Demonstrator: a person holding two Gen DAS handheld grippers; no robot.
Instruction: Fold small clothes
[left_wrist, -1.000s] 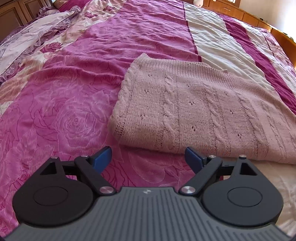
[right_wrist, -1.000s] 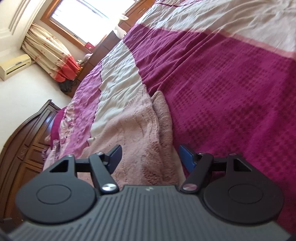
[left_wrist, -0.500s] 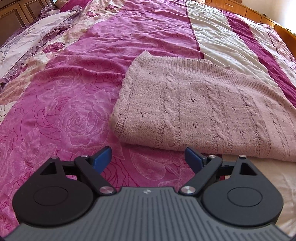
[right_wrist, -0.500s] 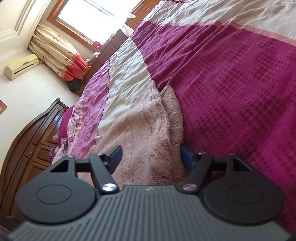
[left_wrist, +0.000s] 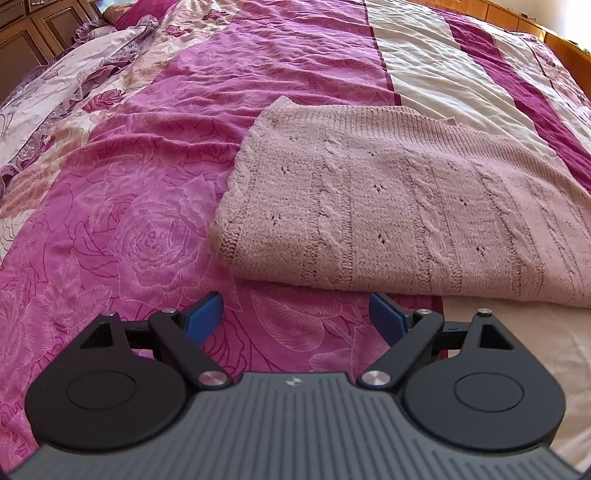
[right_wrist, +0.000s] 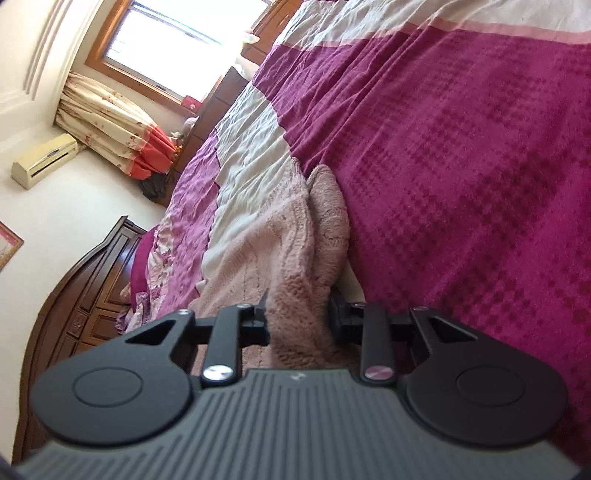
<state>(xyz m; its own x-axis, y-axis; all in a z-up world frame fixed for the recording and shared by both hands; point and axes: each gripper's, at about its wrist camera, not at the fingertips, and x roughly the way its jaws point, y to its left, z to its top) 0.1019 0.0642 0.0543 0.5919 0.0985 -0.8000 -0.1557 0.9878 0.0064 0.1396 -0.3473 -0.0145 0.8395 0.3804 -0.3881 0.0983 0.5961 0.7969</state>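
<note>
Bedroom setting: a wide bed covered by a magenta rose-patterned bedspread with cream and deep crimson stripes (left_wrist: 140, 206) fills both views. On it lies a folded dusty-pink cable-knit sweater (left_wrist: 399, 206), flat, straddling the rose-print area and the cream stripe. From the left wrist view, the left gripper (left_wrist: 295, 317) sits just short of the sweater's near folded edge, its blue-padded fingers (left_wrist: 203, 317) spread wide with nothing between them and only bedspread showing in the gap. From the right wrist view, the right gripper (right_wrist: 299, 314) is at one end of the sweater, its fingers drawn in against a thick bunch of the knit, which fills the gap between them and bulges above; the finger pads themselves are hidden by fabric. Background in the right view: a sunlit wood-framed window (right_wrist: 177, 48), a gathered cream floral curtain with an orange hem (right_wrist: 114, 129), a cream wall-mounted air-conditioning unit (right_wrist: 44, 158) and a dark carved wooden headboard (right_wrist: 85, 306).
</note>
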